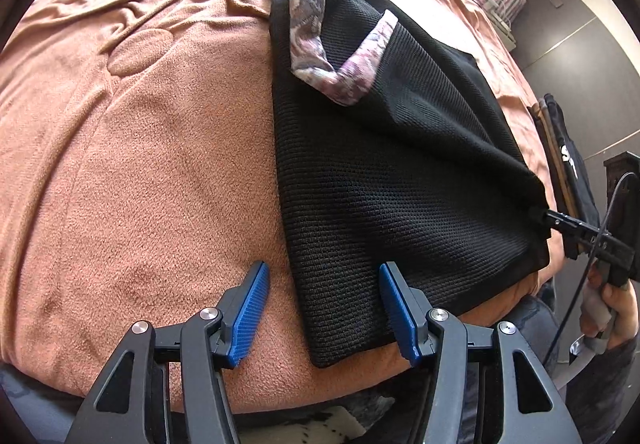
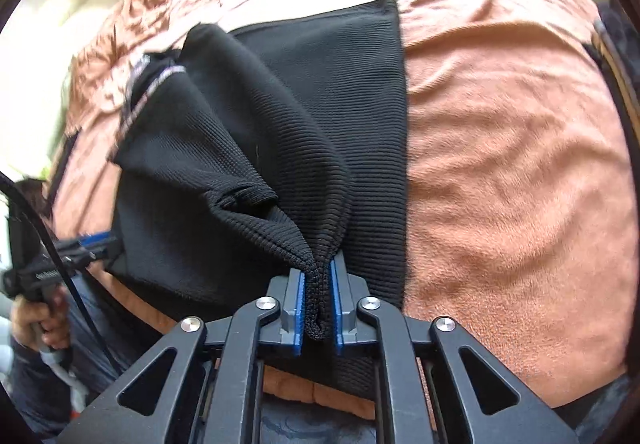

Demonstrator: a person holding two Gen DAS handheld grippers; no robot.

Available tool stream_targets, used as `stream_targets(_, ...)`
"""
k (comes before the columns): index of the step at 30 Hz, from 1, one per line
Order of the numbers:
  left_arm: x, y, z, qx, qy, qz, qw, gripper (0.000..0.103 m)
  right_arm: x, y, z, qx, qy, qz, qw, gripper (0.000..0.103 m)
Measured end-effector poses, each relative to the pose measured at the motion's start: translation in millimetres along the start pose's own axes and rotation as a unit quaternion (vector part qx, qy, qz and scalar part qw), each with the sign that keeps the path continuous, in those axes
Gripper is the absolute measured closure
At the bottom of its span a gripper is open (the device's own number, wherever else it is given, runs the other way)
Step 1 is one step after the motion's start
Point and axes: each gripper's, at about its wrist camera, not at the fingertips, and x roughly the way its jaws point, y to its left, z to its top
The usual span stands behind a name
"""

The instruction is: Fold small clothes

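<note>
Two claws work over one black knit garment (image 1: 400, 172) that lies on a bed covered by a salmon-pink fleece blanket (image 1: 152, 180). The garment sits near the blanket's front edge, with a floral-patterned trim (image 1: 312, 40) showing at its far end. The left claw (image 1: 324, 308) stands spread wide, its blue pads (image 1: 252, 312) apart, one pad over bare blanket and the other over the garment's near corner; nothing is held between them. The right claw (image 2: 318, 308) is clamped on a bunched corner of the garment, lifting a fold of fabric above the flat layer beneath. In the left wrist view the right claw (image 1: 538, 216) appears at the garment's right edge, with a hand (image 1: 616, 304) on its handle and a black cable (image 1: 576, 284) trailing from it. The raised fold hides part of the lower layer in the right wrist view. Beyond the bed's right side stand a dark bag (image 1: 568, 160) and, further back, a rack with items too small to identify. No containers can be made out
</note>
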Motion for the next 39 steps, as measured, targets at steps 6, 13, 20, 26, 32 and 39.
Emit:
stream_targets(6, -0.1, 0.7, 3.4, 0.000, 0.004, 0.002, 1.0000, 0.052, -13.0, -7.1, -11.7, 0.011, -0.013, 0.024, 1.000, 0.099)
stream_targets(13, -8.1, 5.3, 5.3, -0.010, -0.003, -0.024, 0.9997, 0.054, -24.0, -21.5, -26.3, 0.022, -0.021, 0.024, 0.999, 0.099)
stream_targets(20, 1.3, -10.6, 5.6, 0.022, 0.013, -0.019, 0.9995, 0.064, -22.9, -36.7, -35.4, 0.040, -0.016, 0.034, 0.999, 0.099)
stream_targets(26, 3.5, -8.9, 3.9, 0.033, 0.025, -0.012, 0.9991, 0.068, -23.8, -27.7, -33.4, 0.027, 0.006, 0.016, 0.999, 0.096)
stream_targets(32, -19.2, 5.0, 17.4, 0.026, 0.005, -0.039, 0.9989, 0.068, -52.8, -14.7, -26.6, -0.022, -0.016, 0.002, 1.000, 0.039)
stream_targets(39, -52.1, 16.9, 52.7, 0.024, -0.036, -0.039, 0.9983, 0.068, -67.2, -13.6, 3.7, -0.001, -0.058, 0.029, 0.998, 0.039)
